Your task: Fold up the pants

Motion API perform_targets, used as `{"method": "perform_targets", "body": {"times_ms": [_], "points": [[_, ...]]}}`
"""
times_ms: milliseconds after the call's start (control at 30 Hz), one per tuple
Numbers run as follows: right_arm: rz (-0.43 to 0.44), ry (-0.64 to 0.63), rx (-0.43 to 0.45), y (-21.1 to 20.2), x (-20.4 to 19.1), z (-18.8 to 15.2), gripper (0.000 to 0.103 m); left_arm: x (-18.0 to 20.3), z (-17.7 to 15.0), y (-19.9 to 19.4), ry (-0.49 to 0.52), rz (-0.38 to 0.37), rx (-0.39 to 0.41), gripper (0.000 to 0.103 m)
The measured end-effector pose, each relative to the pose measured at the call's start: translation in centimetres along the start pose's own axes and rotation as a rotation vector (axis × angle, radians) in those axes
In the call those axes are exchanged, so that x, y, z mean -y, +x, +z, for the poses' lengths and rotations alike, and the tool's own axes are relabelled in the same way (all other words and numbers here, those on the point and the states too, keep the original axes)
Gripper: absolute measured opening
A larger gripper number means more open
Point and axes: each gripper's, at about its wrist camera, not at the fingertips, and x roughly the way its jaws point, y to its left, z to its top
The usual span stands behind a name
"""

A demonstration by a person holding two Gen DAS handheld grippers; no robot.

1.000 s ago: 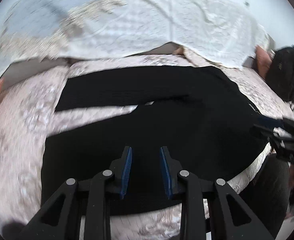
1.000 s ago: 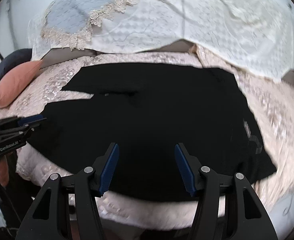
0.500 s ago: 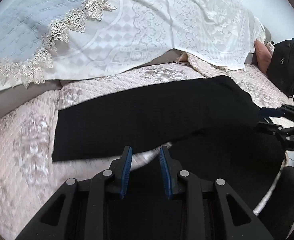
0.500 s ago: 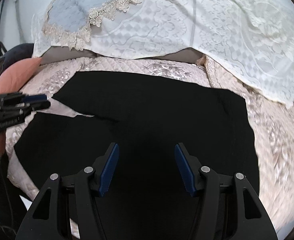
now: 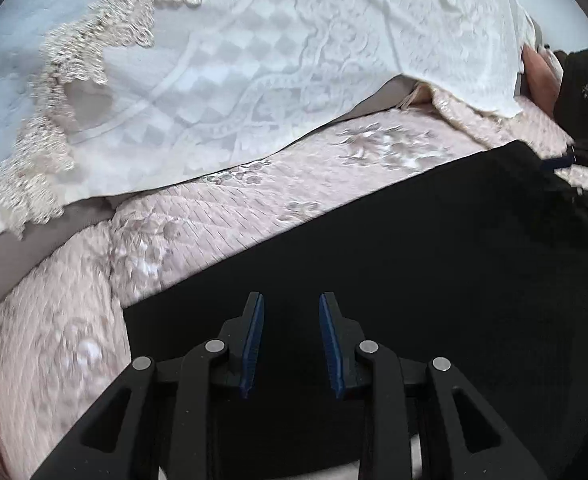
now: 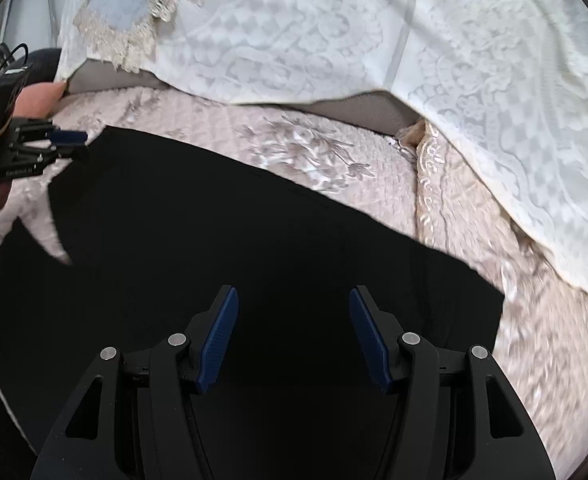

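Black pants (image 5: 414, 260) laid flat on pink quilted bedspread (image 5: 253, 208), occupying most of its near portion; far edge of the garment running diagonally, with a band of bare bedspread between it and the white lace coverlet (image 5: 294, 60) draped over the far side. In right wrist view, pants (image 6: 213, 240) seen split at the left end: two dark legs parted by a wedge of bedspread (image 6: 314, 152) showing through.

Left gripper (image 5: 289, 340): blue-padded fingers (image 5: 253, 336) partly apart, gap moderate, nothing between the pads. Black fabric directly below and ahead of the tips; garment's left end edge just left of the fingers, its corner near the left finger. Contact with cloth not determinable, fabric too dark to judge. Same gripper also visible in right wrist view at the left edge (image 6: 69, 144), held by a hand (image 6: 33, 100), tips beside the far leg's end.

Right gripper (image 6: 294, 336): fingers (image 6: 217, 340) spread wide, nothing held. Pants filling the whole space between and under them; garment's right edge well to the right of the right finger. Contact again not determinable. Same gripper partly visible at right edge of left wrist view (image 5: 574, 164), over the far corner of the pants.

Dark bag (image 5: 582, 80) and a pink cushion (image 5: 538, 76) at the bedspread's far right end.
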Motion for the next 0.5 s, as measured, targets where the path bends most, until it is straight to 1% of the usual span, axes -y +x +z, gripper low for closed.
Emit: {"method": "perform_targets", "body": {"times_ms": [67, 133, 233, 300, 367, 433, 500], "points": [[0.006, -0.006, -0.02, 1.4, 1.9, 1.3, 0.058, -1.1, 0.7, 1.7, 0.005, -0.014, -0.016, 0.033], [0.006, -0.029, -0.036, 2.8, 3.3, 2.5, 0.058, -1.8, 1.2, 3.2, 0.016, -0.023, -0.025, 0.038], [0.039, -0.062, -0.063, 4.4, 4.8, 4.0, 0.058, -2.5, 1.8, 5.1, 0.049, -0.034, -0.045, 0.038], [0.069, -0.087, -0.087, 5.5, 5.4, 4.7, 0.058, -3.0, 2.0, 6.1, 0.065, -0.071, -0.061, 0.039], [0.084, -0.112, -0.106, 6.5, 5.7, 5.2, 0.058, -3.1, 2.2, 6.8, 0.102, -0.046, -0.059, 0.041], [0.121, -0.125, -0.138, 7.7, 5.9, 5.4, 0.058, -3.4, 2.3, 7.4, 0.122, -0.058, -0.067, 0.049], [0.149, -0.126, -0.147, 8.4, 6.1, 5.6, 0.058, -3.8, 2.2, 8.2, 0.136, -0.088, -0.094, 0.052]]}}
